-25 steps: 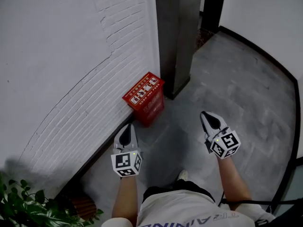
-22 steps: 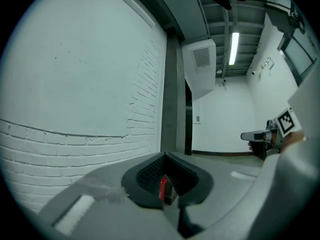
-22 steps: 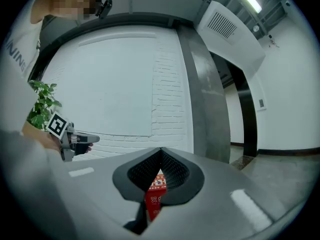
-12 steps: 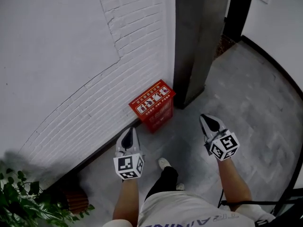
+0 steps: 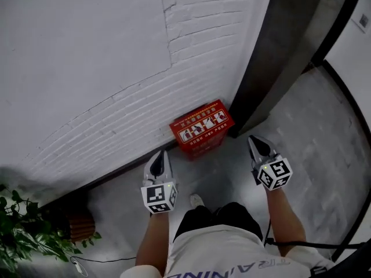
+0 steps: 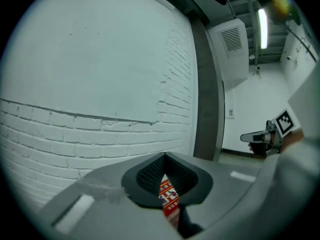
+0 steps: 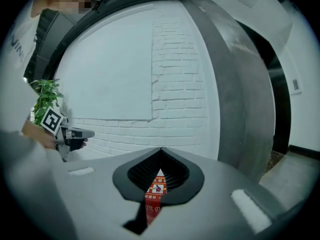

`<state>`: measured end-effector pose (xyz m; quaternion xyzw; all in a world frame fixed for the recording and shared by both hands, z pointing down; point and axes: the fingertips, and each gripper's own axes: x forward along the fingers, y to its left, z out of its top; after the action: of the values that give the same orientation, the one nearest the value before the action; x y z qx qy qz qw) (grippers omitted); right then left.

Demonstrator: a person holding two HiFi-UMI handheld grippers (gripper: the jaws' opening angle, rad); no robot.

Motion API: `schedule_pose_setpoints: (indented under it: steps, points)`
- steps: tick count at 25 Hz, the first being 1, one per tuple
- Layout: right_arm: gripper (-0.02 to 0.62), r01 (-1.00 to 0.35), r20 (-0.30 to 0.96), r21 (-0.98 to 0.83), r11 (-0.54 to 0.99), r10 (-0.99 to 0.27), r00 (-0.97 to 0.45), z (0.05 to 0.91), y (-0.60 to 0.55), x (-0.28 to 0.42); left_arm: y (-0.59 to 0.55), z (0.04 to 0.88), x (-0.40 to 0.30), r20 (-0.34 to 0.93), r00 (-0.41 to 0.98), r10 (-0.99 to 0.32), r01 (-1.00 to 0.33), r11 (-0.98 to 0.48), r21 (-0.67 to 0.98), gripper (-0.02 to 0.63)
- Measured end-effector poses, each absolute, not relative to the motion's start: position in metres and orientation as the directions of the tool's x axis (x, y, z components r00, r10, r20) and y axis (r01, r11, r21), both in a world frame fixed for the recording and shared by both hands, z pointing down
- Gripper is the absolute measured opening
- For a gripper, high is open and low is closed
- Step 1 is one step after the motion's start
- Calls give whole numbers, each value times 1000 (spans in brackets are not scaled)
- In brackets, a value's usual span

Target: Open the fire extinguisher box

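Note:
The red fire extinguisher box (image 5: 202, 127) stands on the grey floor against the white brick wall (image 5: 104, 68), its lid with printed pictures down. My left gripper (image 5: 161, 154) hovers just short of the box's near left corner, jaws together and empty. My right gripper (image 5: 254, 139) hangs to the right of the box, near the foot of the dark pillar (image 5: 284, 51), also closed on nothing. In the left gripper view a sliver of the box (image 6: 168, 198) shows through the slit below the left gripper's tips (image 6: 165, 156). The right gripper view shows the box (image 7: 155, 193) the same way.
A potted plant (image 5: 23, 236) in a brown pot (image 5: 78, 225) stands at the lower left by the wall. A thin cable (image 5: 98, 262) lies on the floor there. A black baseboard (image 5: 116, 172) runs along the wall. The person's shoe (image 5: 197, 200) is behind the box.
The person has stepped toward the wall, so the red box now sits closer, between the two gripper tips. Both grippers stay closed and empty.

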<state>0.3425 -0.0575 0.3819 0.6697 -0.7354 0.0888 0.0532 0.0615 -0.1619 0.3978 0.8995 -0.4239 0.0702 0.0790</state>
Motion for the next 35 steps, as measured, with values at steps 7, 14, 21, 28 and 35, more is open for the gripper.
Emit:
schedule_pose_setpoints:
  steps: [7, 14, 21, 28, 35]
  points:
    - [2, -977, 276, -78, 200, -937, -214, 419, -114, 338, -182, 434, 53, 256, 539, -802, -841, -530, 110, 6]
    - [2, -953, 323, -113, 283, -896, -304, 461, -151, 360, -192, 472, 67, 310, 440, -843, -897, -432, 98, 6]
    - [2, -937, 407, -168, 305, -845, -348, 546, -155, 395, -190, 531, 101, 353, 395, -848, -917, -388, 93, 6]
    - [2, -926, 466, -198, 323, -800, -379, 664, -164, 402, -176, 643, 116, 443, 363, -820, -929, -355, 104, 6]
    - [2, -919, 508, -228, 321, -766, -393, 755, -181, 399, -172, 681, 120, 444, 335, -831, -941, -318, 116, 6]
